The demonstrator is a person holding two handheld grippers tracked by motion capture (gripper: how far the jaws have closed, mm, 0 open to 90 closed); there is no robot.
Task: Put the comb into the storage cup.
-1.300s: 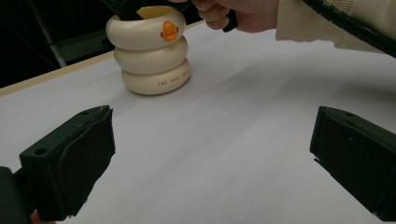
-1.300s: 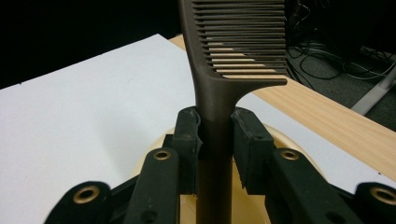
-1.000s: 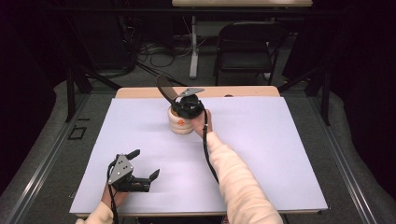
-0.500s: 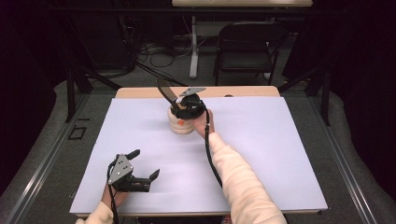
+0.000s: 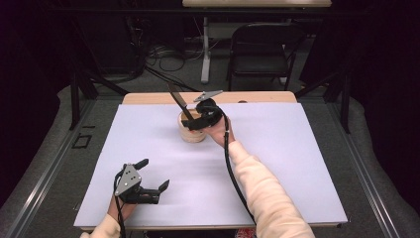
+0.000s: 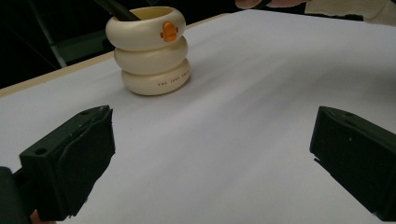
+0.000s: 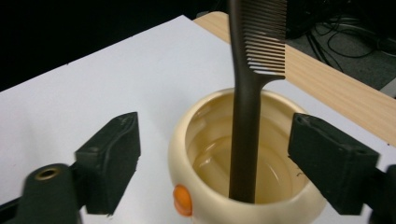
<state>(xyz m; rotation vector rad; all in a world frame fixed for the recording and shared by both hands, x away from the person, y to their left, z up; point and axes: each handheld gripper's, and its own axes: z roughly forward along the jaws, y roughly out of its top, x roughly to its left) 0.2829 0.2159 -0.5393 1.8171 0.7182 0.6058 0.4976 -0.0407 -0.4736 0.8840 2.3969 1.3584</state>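
Overhead, the right gripper (image 5: 194,115) hangs over the cream cup (image 5: 190,133) far up the table (image 5: 297,163), the dark comb (image 5: 177,99) leaning out. Alongside its wide-apart, empty jaws, the left gripper (image 6: 210,154) frames that cup. Between the right gripper's jaws, just opened and touching nothing, the comb's handle stands inside; a careless withdrawal could snag it and tip the cup.

White sheet (image 5: 297,163) over wooden table (image 5: 262,97), black folding chair (image 5: 262,49) and floor cables (image 5: 163,52) beyond.

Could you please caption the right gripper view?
Open right gripper above cream cup, dark comb standing inside.
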